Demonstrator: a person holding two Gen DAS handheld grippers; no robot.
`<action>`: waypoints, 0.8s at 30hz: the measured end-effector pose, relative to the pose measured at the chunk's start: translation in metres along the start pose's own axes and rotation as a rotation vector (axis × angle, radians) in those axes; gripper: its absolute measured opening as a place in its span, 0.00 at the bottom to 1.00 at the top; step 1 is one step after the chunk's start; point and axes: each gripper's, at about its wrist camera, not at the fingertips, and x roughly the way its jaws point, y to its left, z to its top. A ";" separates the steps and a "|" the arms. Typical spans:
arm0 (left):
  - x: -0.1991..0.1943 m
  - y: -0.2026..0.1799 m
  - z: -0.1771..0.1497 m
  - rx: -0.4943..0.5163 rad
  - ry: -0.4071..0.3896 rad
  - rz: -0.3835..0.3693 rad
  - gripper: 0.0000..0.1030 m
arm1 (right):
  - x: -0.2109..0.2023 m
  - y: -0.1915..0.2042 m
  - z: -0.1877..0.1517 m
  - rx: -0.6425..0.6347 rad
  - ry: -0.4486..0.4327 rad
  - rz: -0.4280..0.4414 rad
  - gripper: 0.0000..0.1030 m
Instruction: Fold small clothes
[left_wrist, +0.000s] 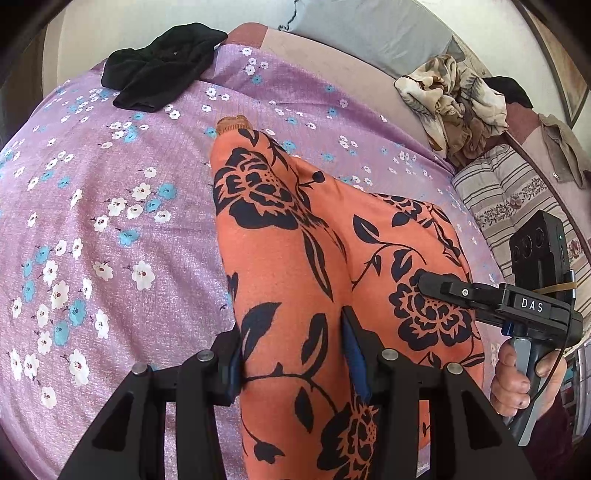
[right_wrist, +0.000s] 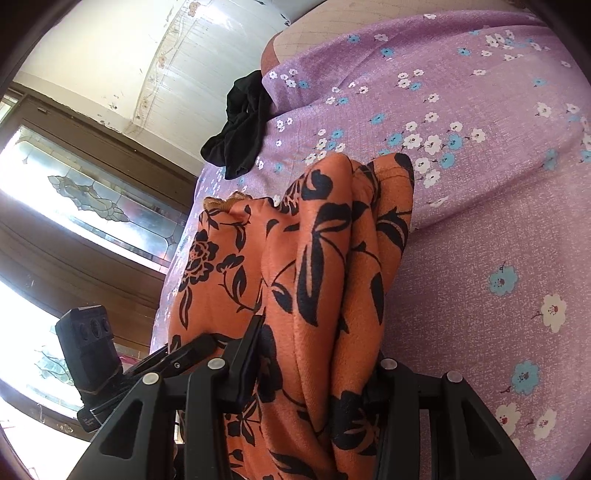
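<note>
Here, one orange garment (left_wrist: 295, 258), two grippers — left gripper (left_wrist: 291, 354), right gripper (right_wrist: 317, 373).

Matt orange floral cloth garment (left_wrist: 295, 266) lies on a coarse-woven lilac bedsheet (left_wrist: 110, 206).

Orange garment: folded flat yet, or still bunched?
Bunched: the orange garment hangs in loose vertical pleats between both grippers, above the sheet.

Orange garment (left_wrist: 295, 266) – black floral print; lilac sheet (left_wrist: 110, 184) – white, blue flowers; black cloth (left_wrist: 159, 70).
</note>
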 end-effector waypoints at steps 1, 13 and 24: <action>0.003 0.000 0.000 -0.001 0.006 0.009 0.47 | 0.002 -0.001 0.000 0.001 0.003 -0.010 0.42; 0.023 0.015 -0.005 -0.025 0.064 0.094 0.62 | 0.021 -0.017 0.002 0.012 0.039 -0.087 0.42; 0.018 0.002 -0.010 0.095 0.017 0.210 0.73 | 0.027 -0.024 0.003 0.011 0.066 -0.091 0.47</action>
